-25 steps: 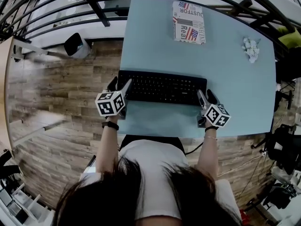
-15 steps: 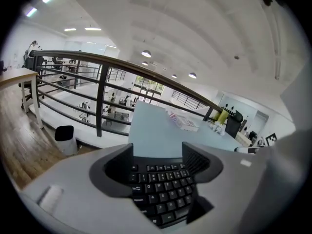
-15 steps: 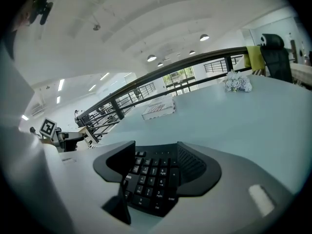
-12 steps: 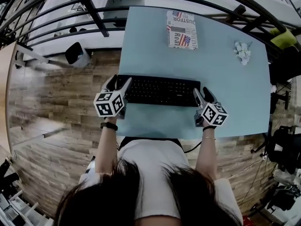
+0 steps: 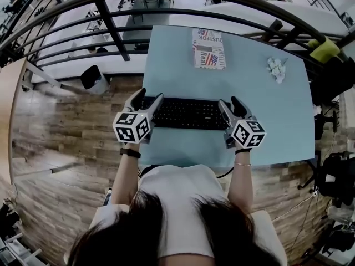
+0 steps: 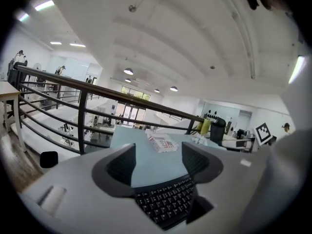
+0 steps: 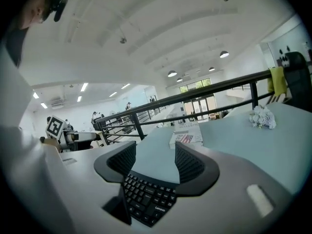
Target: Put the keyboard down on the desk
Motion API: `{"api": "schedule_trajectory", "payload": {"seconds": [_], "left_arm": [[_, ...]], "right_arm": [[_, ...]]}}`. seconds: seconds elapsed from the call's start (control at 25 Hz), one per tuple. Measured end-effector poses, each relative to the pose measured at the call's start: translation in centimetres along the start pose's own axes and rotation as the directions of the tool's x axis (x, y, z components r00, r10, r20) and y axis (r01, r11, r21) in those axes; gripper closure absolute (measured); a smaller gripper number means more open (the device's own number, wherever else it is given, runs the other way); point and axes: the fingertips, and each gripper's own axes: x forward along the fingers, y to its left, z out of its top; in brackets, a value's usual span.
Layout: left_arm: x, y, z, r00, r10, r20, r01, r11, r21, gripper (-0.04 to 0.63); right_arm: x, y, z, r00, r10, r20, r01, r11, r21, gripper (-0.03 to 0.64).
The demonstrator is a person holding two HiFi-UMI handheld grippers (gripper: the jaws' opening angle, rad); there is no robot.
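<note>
Head view: black keyboard (image 5: pixel 191 113) lies flat on the light-blue surface (image 5: pixel 272 121), toward its near edge. Left hand-held gripper (image 5: pixel 147 98) sits at the kbd's left end, right hand-held gripper (image 5: pixel 229 105) at its right end. Printed box (image 5: pixel 209 48) lies at the far edge, white crumpled wad (image 5: pixel 275 69) to its right.

Left gripper view: jaws wide apart, nothing clamped; kbd's end low betw. them.

Right gripper view: jaws likewise spread, gripping nothing; kbd's other end low betw. them, box beyond.
</note>
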Motion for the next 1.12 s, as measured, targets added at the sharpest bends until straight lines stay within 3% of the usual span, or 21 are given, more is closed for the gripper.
{"api": "schedule_trajectory", "payload": {"seconds": [0.12, 0.32, 0.52, 0.72, 1.12], "left_arm": [[-0.5, -2.0, 1.6, 0.998, -0.049, 0.039, 0.048, 0.999, 0.023, 0.263], [-1.5, -3.8, 3.5, 0.994, -0.09, 0.067, 0.084, 0.992, 0.096, 0.382], [-2.4, -4.4, 4.0, 0.986, -0.133, 0.103, 0.124, 0.988, 0.087, 0.467], [-3.5, -3.8, 4.3, 0.983, -0.135, 0.125, 0.129, 0.99, 0.054, 0.534], [-3.7, -1.9, 4.2, 0.988, -0.12, 0.098, 0.114, 0.991, 0.069, 0.538]], "right_arm": [[-0.3, 1.8, 2.0, 0.999, 0.022, 0.034, -0.02, 0.998, -0.061, 0.403], [-0.9, 4.2, 4.7, 0.994, 0.055, 0.095, -0.044, 0.993, -0.114, 0.487], [-1.2, 5.5, 5.4, 0.99, 0.077, 0.114, -0.059, 0.987, -0.152, 0.576], [-1.9, 6.0, 5.8, 0.988, 0.07, 0.137, -0.047, 0.986, -0.16, 0.615], [-2.3, 6.3, 4.7, 0.988, 0.04, 0.148, -0.013, 0.984, -0.179, 0.615]]}}
